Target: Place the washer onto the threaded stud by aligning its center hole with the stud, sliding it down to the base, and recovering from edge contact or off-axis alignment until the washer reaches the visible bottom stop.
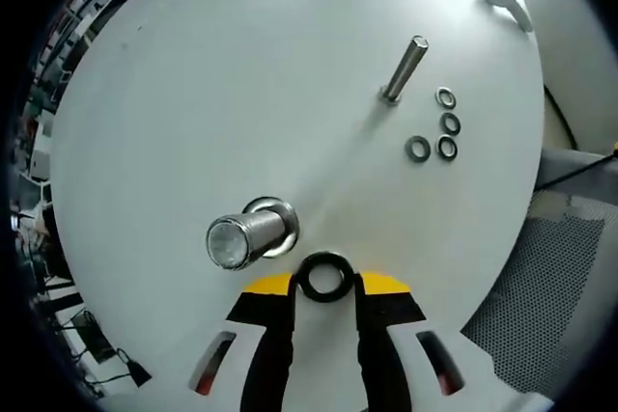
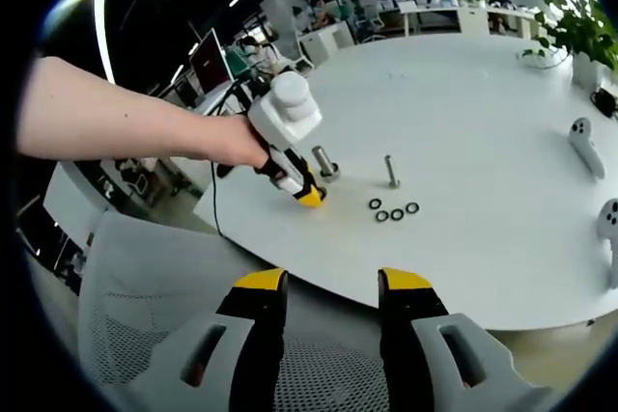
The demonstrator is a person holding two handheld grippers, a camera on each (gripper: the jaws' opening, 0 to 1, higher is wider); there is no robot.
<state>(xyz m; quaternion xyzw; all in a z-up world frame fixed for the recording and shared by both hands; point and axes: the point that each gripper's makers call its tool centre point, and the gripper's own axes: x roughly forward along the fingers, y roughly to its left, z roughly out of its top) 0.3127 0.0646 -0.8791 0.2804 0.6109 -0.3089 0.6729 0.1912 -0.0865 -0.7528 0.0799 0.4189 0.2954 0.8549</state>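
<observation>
Left claw [image 1: 324, 288]: we see it pinching a black washer [image 1: 324, 277] between its yellow-tipped jaws, washer flat-on to the camera, hole visible.
Washer position: just beside the near stud [image 1: 249, 235], off to its side, not on it; touching or apart, we can't tell.
Near stud: thick threaded metal post, standing on a round base on the surface [image 1: 193, 94], its top end facing the camera.
Far stud [image 1: 405, 68]: thinner post, upright, well apart from the near one.
Spare washers [image 1: 436, 132]: four dark rings lying flat in a small cluster just beside the far stud.
Right claw [image 2: 323, 287]: jaws spread, nothing between them, held off the surface edge, over a mesh chair [image 2: 145, 325].
Right gripper view, outward: a person's hand [image 2: 237, 142] holds the left claw [image 2: 311, 196] down at the near stud [image 2: 324, 163]; far stud [image 2: 391, 170] and spare washers [image 2: 393, 210] to its side on the white surface [image 2: 483, 123].
White controllers [image 2: 584, 147]: lying near the surface edge.
Background: a plant [image 2: 575, 31], desks and shelves.
</observation>
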